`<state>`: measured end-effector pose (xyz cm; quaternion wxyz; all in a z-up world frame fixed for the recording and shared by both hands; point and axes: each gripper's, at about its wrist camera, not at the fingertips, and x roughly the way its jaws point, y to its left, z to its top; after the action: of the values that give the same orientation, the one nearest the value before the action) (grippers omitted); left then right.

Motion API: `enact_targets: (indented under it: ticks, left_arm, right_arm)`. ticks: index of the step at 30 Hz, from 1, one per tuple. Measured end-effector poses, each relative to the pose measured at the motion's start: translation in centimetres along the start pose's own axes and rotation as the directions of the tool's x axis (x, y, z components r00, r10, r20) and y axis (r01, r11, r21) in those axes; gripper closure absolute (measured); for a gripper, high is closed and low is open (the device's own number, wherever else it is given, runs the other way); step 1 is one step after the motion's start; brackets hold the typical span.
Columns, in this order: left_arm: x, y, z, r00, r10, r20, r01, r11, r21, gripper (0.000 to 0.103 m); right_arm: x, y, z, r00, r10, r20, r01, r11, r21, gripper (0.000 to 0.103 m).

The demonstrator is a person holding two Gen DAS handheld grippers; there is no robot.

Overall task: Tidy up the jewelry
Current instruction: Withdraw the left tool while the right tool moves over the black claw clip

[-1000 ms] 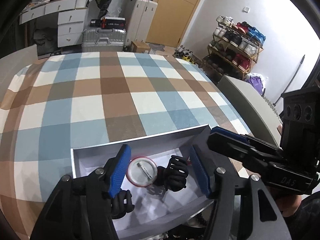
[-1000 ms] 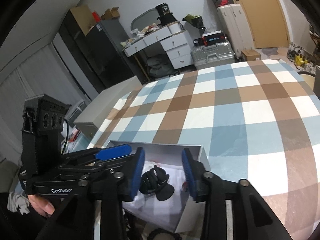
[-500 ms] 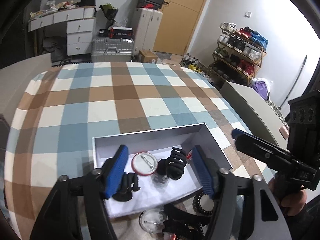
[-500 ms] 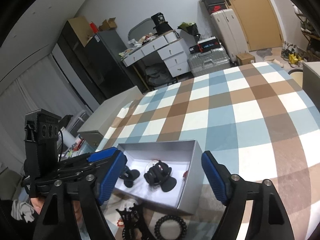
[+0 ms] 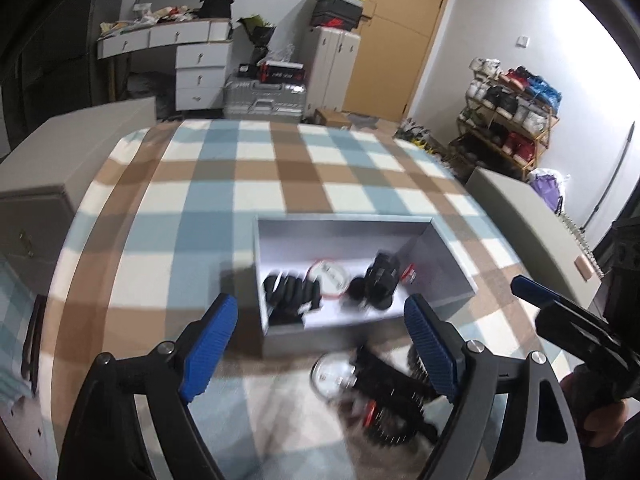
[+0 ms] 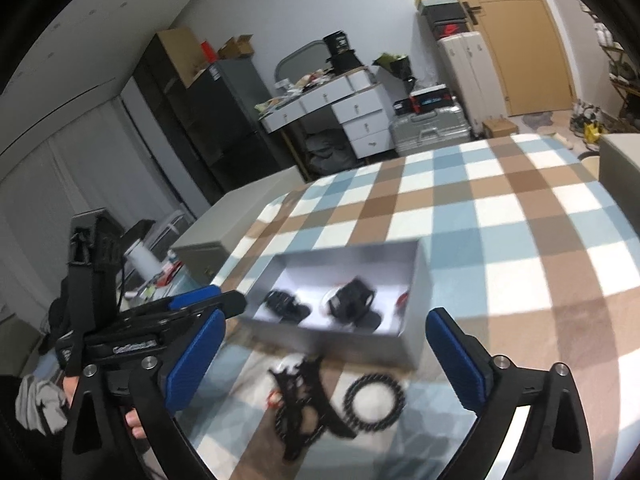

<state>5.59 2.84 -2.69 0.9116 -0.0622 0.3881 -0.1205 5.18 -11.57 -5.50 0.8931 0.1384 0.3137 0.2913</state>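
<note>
Motion blur smears the pile of loose pieces at the near edge of the table, and its dark shapes run together so no single item reads cleanly. The round clear-faced piece beside it is soft-edged. Inside the grey box, the black clips blur into one mass. A small red item by the box's right wall is too tiny to name. The left gripper's right finger covers part of the pile.

Both hand-held grippers, left and right, have pulled back from the box, apparently empty.
</note>
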Motion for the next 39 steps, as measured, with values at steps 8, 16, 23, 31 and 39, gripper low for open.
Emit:
enact_targets:
  ticks: [8, 16, 23, 31, 39]
  left_arm:
    - [-1.6, 3.5, -3.4, 0.997, 0.078, -0.006, -0.078, 0.993, -0.089, 0.02]
    - [-2.8, 6.9, -5.7, 0.989, 0.146, -0.021, -0.147, 0.968, -0.204, 0.02]
    - [-3.2, 8.3, -6.8, 0.989, 0.147, -0.023, -0.148, 0.959, -0.24, 0.02]
    - [-2.9, 9.0, -7.1, 0.993, 0.108, -0.038, -0.114, 0.962, -0.249, 0.02]
    - [-2.6, 9.2, -7.2, 0.996, 0.075, -0.051, -0.086, 0.96, -0.267, 0.02]
  right_arm:
    - [1.1, 3.2, -4.0, 0.995, 0.045, -0.086, -0.052, 0.996, -0.077, 0.0]
    - [3.2, 5.0, -5.5, 0.974, 0.196, -0.113, -0.195, 0.981, 0.015, 0.001]
    - [6.2, 6.1, -6.1, 0.967, 0.158, -0.199, -0.158, 0.987, 0.018, 0.016]
    - [7.7, 7.5, -6.2, 0.974, -0.066, -0.219, 0.034, 0.989, -0.147, 0.036]
    - [9.0, 7.7, -6.4, 0.953, -0.208, -0.22, 0.155, 0.959, -0.239, 0.057]
